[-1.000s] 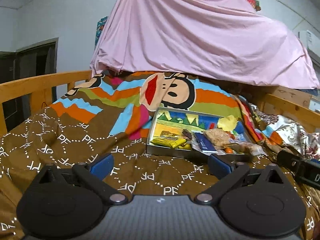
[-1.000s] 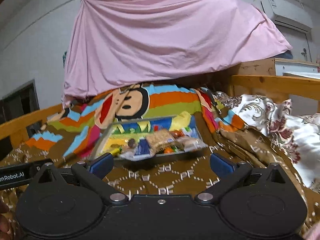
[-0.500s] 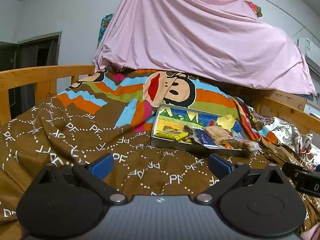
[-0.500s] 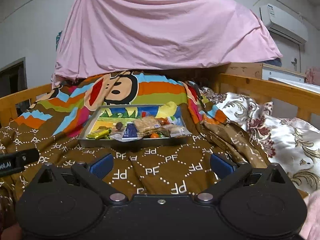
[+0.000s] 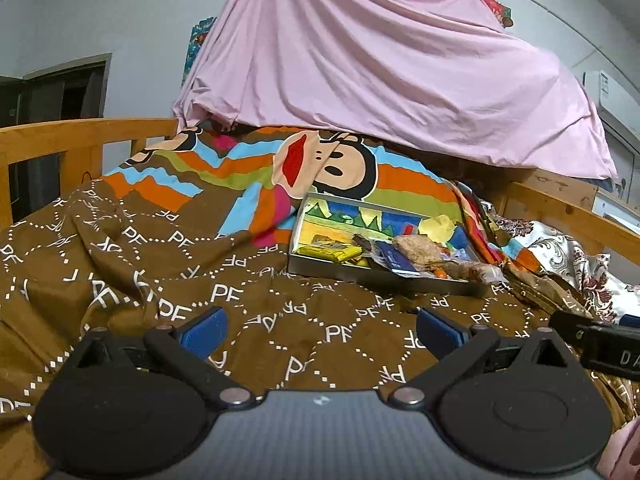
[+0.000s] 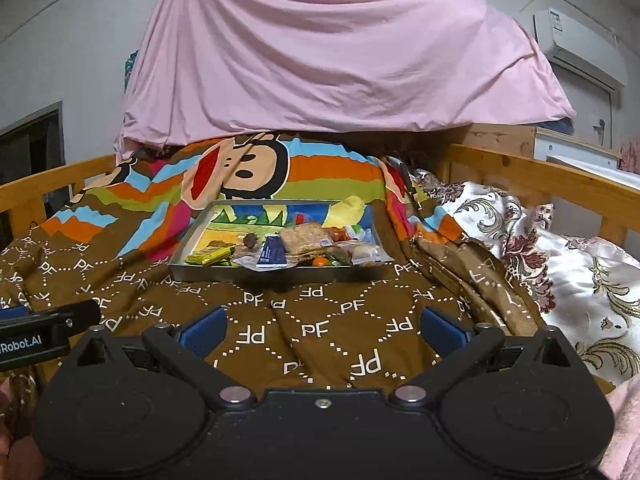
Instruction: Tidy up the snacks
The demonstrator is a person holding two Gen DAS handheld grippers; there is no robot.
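A shallow metal tray (image 5: 372, 276) (image 6: 276, 274) with a colourful printed bottom lies on the brown bedspread. Several snacks are piled in it: a yellow packet (image 5: 328, 251) (image 6: 208, 256), a blue packet (image 5: 394, 258) (image 6: 272, 253), a clear bag of brown biscuits (image 5: 420, 246) (image 6: 302, 238) and small orange pieces (image 6: 319, 262). My left gripper (image 5: 320, 330) is open and empty, low over the bedspread, well short of the tray. My right gripper (image 6: 322, 328) is open and empty too, facing the tray's near wall from a distance.
Wooden bed rails (image 5: 72, 136) (image 6: 540, 172) run along both sides. A pink sheet (image 6: 340, 52) hangs at the back above a striped monkey blanket (image 6: 256, 172). A floral quilt (image 6: 560, 248) lies at right. The other gripper's body (image 6: 44, 332) (image 5: 600, 340) shows at each view's edge.
Both grippers have pulled back and drifted, so the tray sits farther off and more centred in the right view. Fingers stay open; nothing in the tray has moved.
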